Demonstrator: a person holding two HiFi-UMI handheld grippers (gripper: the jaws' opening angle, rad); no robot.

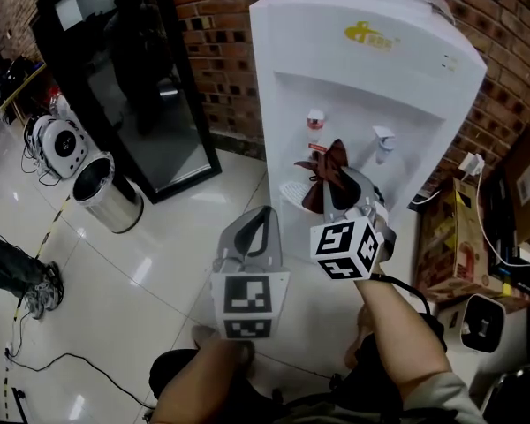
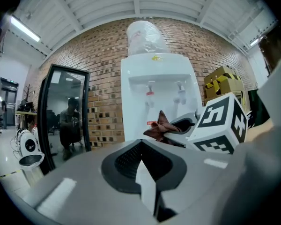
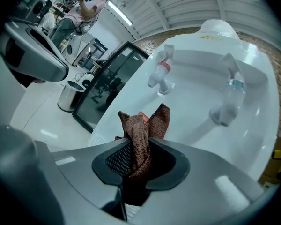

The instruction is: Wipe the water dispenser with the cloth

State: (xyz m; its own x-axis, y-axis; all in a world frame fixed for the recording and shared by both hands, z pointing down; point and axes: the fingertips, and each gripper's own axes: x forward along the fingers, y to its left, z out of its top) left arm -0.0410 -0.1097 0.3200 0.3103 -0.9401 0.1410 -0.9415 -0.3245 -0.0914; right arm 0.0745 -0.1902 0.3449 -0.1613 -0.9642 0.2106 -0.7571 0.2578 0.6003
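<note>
— Near the tap recess of the dispenser (image 1: pixel 362 87), where exactly is the cloth (image 3: pixel 143 137)?

— It is pinched in the right gripper (image 1: pixel 340 193). The fingers (image 3: pixel 171 161) are closed on its middle, and two brown corners stand up above them, just below the red tap (image 1: pixel 315 120) and above the tray (image 1: pixel 291 191). I cannot tell whether it touches the white front yet.

— And the left gripper (image 1: pixel 252 232)?

— It is nearer and to the left, its fingers closed on nothing, well short of the dispenser.

— How will the cloth handle?

— I'd say it is soft, light and floppy, a knitted weave that folds on itself. Held by the middle, only a small tuft sticks out to wipe with, so it will need pressing flat on the panel. It should drag rather than slide on smooth plastic and may creep out of the grip.

— And the dispenser?

— It looks stiff, tall and glossy. It could rock if pushed hard, and the taps look the easiest part to snag.
</note>
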